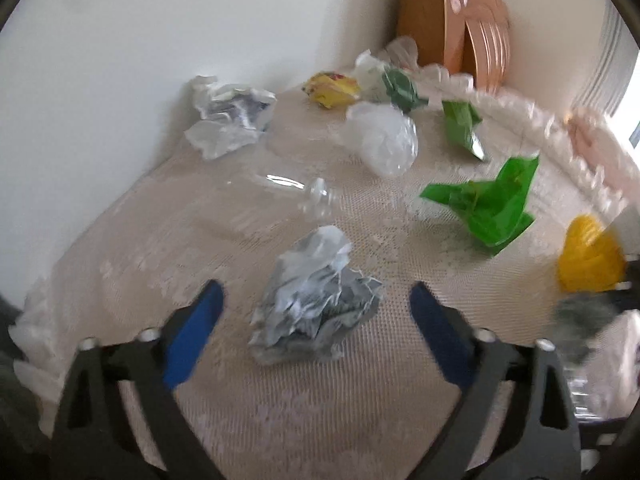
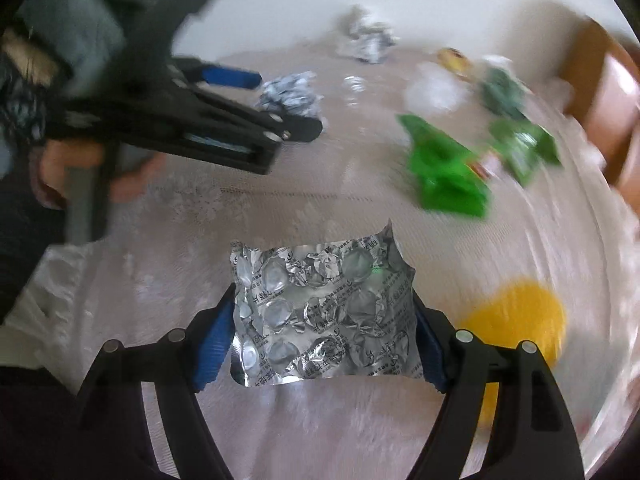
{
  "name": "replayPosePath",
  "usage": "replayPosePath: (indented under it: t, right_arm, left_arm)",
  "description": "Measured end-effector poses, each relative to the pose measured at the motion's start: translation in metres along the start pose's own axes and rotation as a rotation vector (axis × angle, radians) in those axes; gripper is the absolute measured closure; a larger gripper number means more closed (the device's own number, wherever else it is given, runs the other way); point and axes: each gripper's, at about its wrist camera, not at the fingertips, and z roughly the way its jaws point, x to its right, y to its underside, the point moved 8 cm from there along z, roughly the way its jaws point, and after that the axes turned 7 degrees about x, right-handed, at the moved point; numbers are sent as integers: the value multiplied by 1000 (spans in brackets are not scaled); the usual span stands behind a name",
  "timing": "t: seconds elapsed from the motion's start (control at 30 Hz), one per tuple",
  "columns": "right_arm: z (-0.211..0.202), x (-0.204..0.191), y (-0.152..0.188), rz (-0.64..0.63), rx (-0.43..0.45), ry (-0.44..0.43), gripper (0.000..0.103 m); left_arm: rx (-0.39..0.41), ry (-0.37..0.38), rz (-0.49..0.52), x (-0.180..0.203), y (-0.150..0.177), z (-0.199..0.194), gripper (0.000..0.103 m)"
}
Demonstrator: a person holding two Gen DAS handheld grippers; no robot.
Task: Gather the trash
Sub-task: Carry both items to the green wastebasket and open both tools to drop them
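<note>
Right gripper [image 2: 324,340]: your pads are clamped on both edges of the blister sheet [image 2: 324,316], which you hold above the cloth [image 2: 280,200].
Left gripper [image 1: 316,312]: your jaws stand wide, with nothing pressed between them; the near wad [image 1: 316,304] lies on the cloth in the gap, touching neither pad.
Trash near: green wrapper [image 1: 484,208]; yellow piece [image 1: 588,260] at the right rim; clear bottle [image 1: 292,188] on its side beyond the wad.
Trash far: clear bag [image 1: 384,140]; second wad [image 1: 228,116] by the wall; yellow packet [image 1: 332,88]; dark green wrapper [image 1: 400,88]; small green wrapper [image 1: 464,124].
Corner: brown object [image 1: 452,28], upright against the wall.
Risk, sheet: thin foil held only by its edges; a hard squeeze may buckle it and let it slip out.
Risk, wad: springy and uneven; if you close off-centre it may squirt aside or snag the lace.
Risk, arms: your two grippers work close together; a quick swing could knock them.
Hidden: no bin shows in either view, so the drop place is unknown.
Unclear: both views are smeared by motion; the bottle's outline is faint, and the yellow piece is cut off by the frame edge.
</note>
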Motion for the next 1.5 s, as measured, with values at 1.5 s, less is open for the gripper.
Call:
replayPosePath:
  t: [1.5]
  right_arm:
    - [-262, 189, 470, 1036, 144, 686, 2]
  left_arm:
    - [-60, 595, 406, 537, 106, -204, 55]
